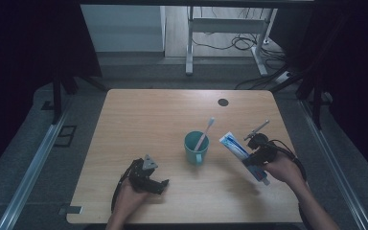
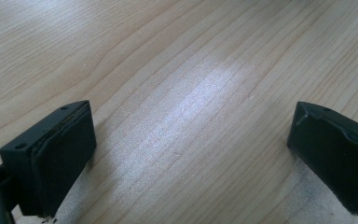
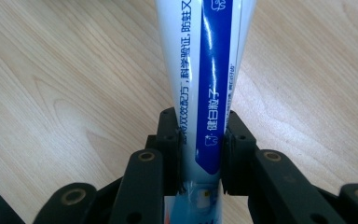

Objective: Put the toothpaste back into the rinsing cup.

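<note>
between the right tool's [image 3: 200,154] jaws sits a toothpaste tube [image 3: 205,70], clamped.

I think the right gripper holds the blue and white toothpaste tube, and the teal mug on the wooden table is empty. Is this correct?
Not quite. The teal mug is not empty: a white toothbrush stands in it, leaning out over the rim, as the high view shows. The rest holds: the right gripper is shut on the blue and white toothpaste tube, and the mug is on the wooden table.
</note>
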Demonstrator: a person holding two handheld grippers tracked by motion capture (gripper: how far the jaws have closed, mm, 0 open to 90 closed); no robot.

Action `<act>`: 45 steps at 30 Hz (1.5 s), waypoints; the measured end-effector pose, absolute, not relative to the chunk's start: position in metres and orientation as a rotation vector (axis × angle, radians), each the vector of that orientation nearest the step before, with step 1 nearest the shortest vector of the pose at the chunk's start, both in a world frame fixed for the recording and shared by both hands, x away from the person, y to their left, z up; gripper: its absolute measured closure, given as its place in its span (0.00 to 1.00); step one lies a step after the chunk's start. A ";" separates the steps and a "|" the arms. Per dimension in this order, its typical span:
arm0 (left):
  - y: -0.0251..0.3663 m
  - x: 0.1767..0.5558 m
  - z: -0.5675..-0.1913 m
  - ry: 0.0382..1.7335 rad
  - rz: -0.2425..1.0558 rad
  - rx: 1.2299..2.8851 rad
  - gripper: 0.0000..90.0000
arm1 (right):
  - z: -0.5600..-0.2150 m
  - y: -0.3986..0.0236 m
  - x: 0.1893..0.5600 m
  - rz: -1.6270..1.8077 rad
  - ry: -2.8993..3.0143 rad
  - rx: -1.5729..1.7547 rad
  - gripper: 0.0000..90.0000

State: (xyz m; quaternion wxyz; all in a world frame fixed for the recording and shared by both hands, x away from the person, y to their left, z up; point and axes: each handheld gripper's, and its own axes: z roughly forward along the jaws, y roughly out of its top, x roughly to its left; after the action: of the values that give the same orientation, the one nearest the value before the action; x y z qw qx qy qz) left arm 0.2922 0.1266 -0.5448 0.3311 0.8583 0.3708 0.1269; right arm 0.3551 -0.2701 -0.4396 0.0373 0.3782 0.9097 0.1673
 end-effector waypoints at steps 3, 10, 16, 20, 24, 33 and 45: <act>0.127 0.292 -0.545 0.969 0.332 2.244 0.01 | -0.438 -0.271 0.353 0.552 2.775 1.153 0.80; 0.127 0.292 -0.545 0.970 0.332 2.244 0.01 | -0.436 -0.274 0.348 0.639 2.740 1.138 0.80; 0.127 0.292 -0.545 0.970 0.332 2.243 0.01 | -0.436 -0.275 0.345 0.715 2.706 1.130 0.80; 0.126 0.292 -0.545 0.971 0.333 2.241 0.01 | -0.434 -0.275 0.343 0.772 2.678 1.115 0.81; 0.127 0.292 -0.545 0.968 0.334 2.243 0.01 | -0.433 -0.274 0.341 0.823 2.651 1.102 0.81; 0.127 0.292 -0.545 0.968 0.335 2.243 0.01 | -0.434 -0.274 0.337 0.933 2.589 1.081 0.81; 0.127 0.292 -0.545 0.966 0.335 2.243 0.01 | -0.428 -0.274 0.333 1.074 2.499 1.039 0.81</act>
State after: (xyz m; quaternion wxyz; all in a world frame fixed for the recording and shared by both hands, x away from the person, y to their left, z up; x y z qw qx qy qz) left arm 0.2924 0.1267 -0.5448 0.3316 0.8584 0.3697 0.1283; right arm 0.3329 -0.2744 -0.4278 0.1147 0.3546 0.8526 0.3664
